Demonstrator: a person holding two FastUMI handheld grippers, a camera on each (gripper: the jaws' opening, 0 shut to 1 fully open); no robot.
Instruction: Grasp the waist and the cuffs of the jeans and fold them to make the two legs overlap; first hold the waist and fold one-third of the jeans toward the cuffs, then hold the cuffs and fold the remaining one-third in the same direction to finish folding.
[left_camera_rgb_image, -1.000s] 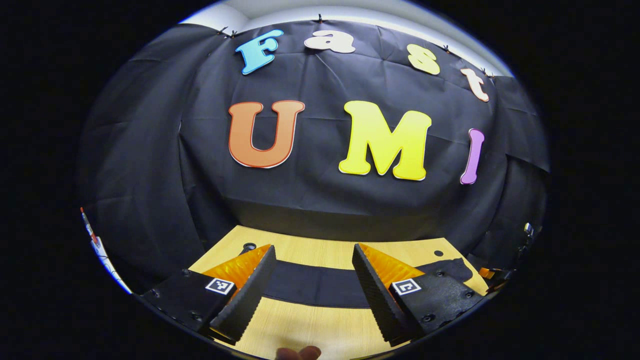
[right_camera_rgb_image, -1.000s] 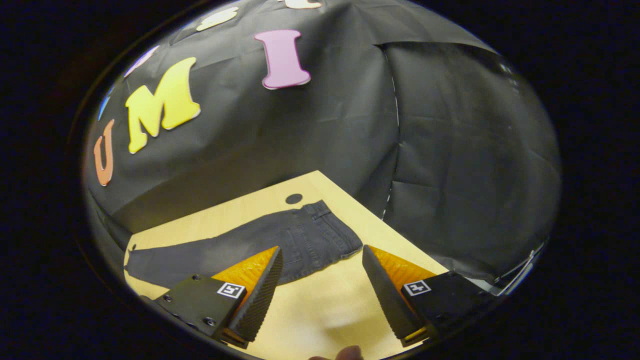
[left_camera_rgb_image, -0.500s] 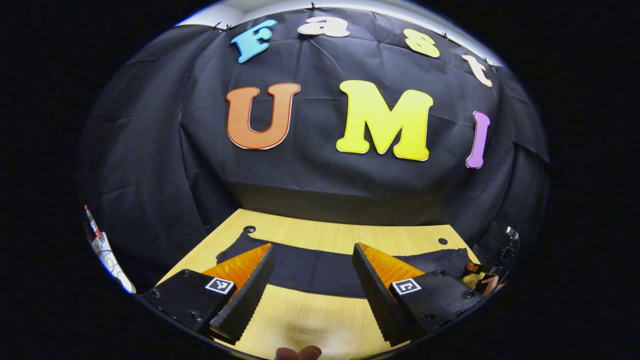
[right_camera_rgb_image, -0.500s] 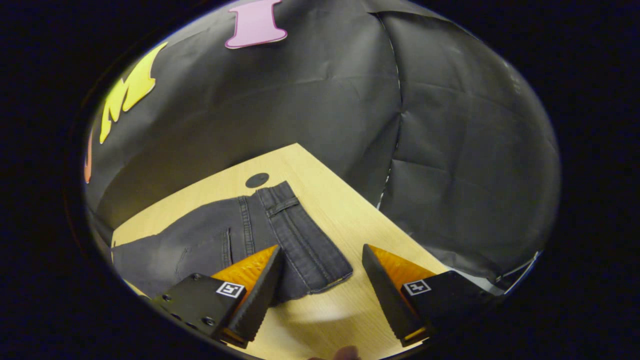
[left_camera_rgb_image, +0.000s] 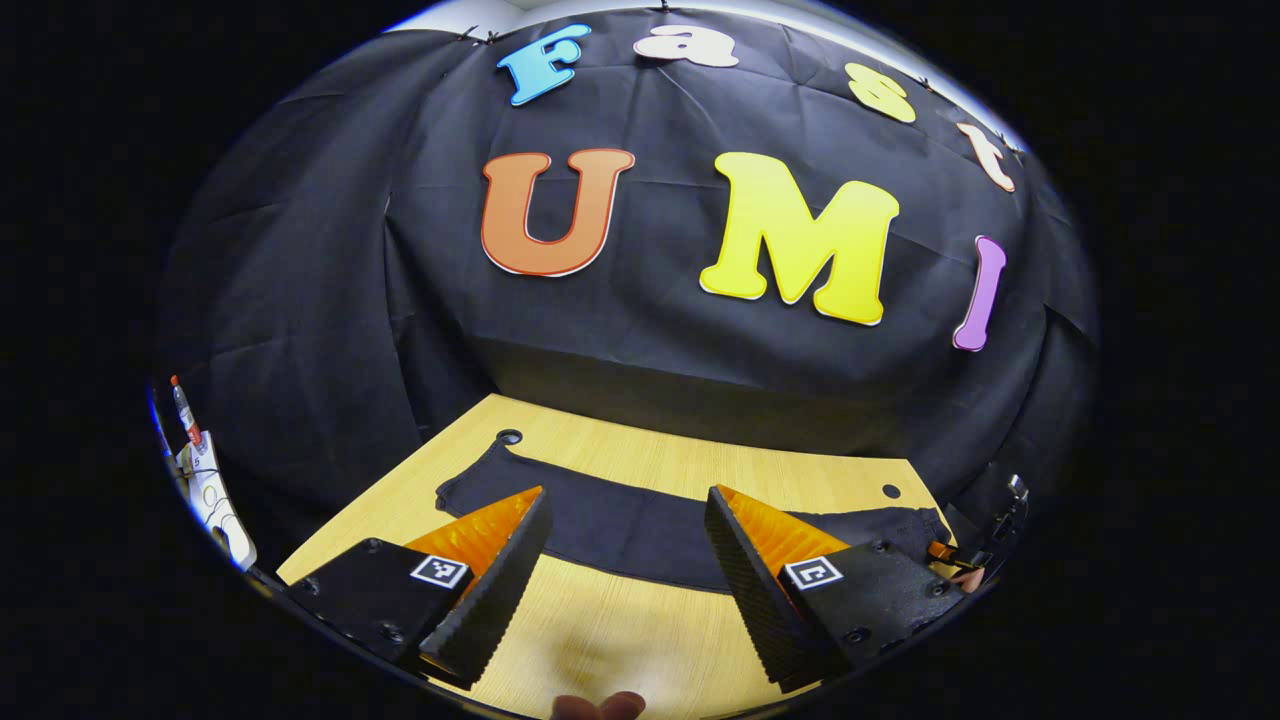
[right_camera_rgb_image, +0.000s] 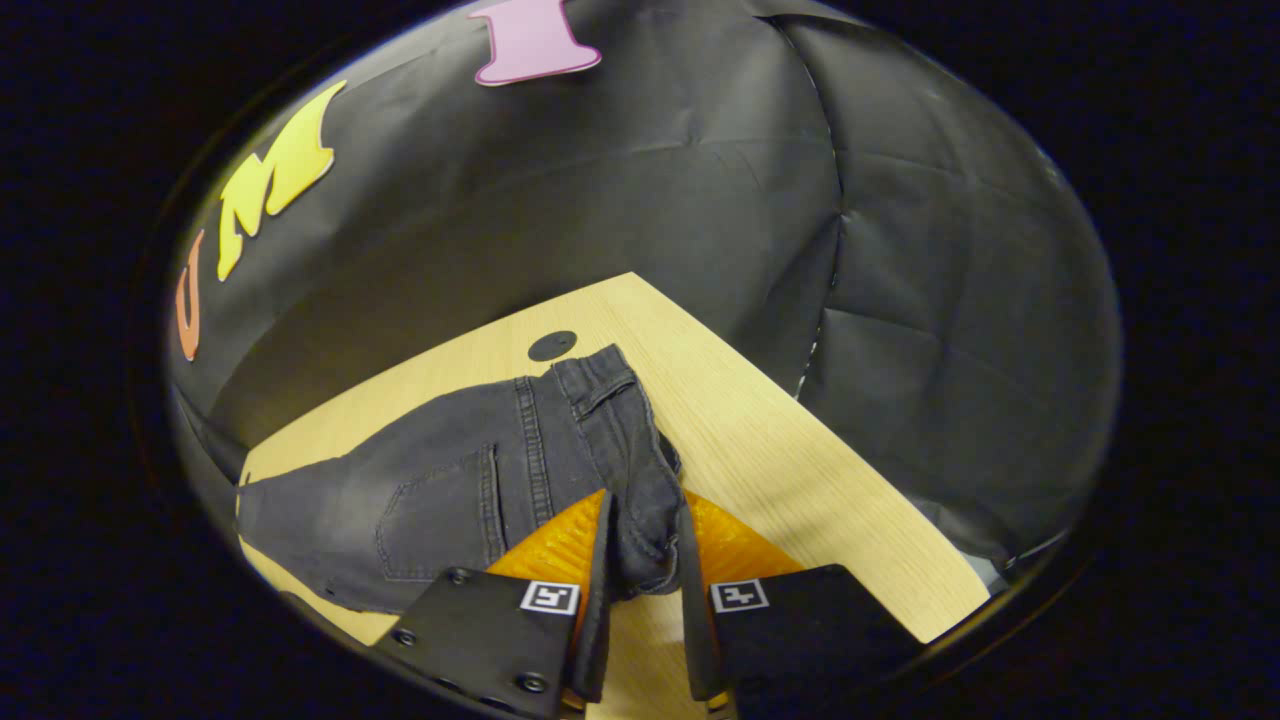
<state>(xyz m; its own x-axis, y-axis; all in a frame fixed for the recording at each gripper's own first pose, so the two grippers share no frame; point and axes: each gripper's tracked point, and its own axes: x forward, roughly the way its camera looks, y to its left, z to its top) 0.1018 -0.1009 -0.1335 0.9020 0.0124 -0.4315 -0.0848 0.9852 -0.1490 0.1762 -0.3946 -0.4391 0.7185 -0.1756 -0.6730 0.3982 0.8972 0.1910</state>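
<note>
A wooden table (right_camera_rgb_image: 780, 450) filled the booth floor, and dark jeans (right_camera_rgb_image: 450, 480) lay stretched flat across it. Taking the jeans as landmark, their waist (right_camera_rgb_image: 640, 470) sat toward the table's far right corner, beside a small round hole (right_camera_rgb_image: 552, 345) in the top. The right gripper (right_camera_rgb_image: 643, 540) was clamped on the near end of the waistband, bunching the cloth between both fingers. The left gripper (left_camera_rgb_image: 625, 530) hung just short of the leg (left_camera_rgb_image: 620, 525), fingers spread wide and holding nothing.

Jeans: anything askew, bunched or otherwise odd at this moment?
Only the waist is bunched, pinched between the right gripper fingers. The rest of the jeans lie flat on the table; the left gripper is open above them.
</note>
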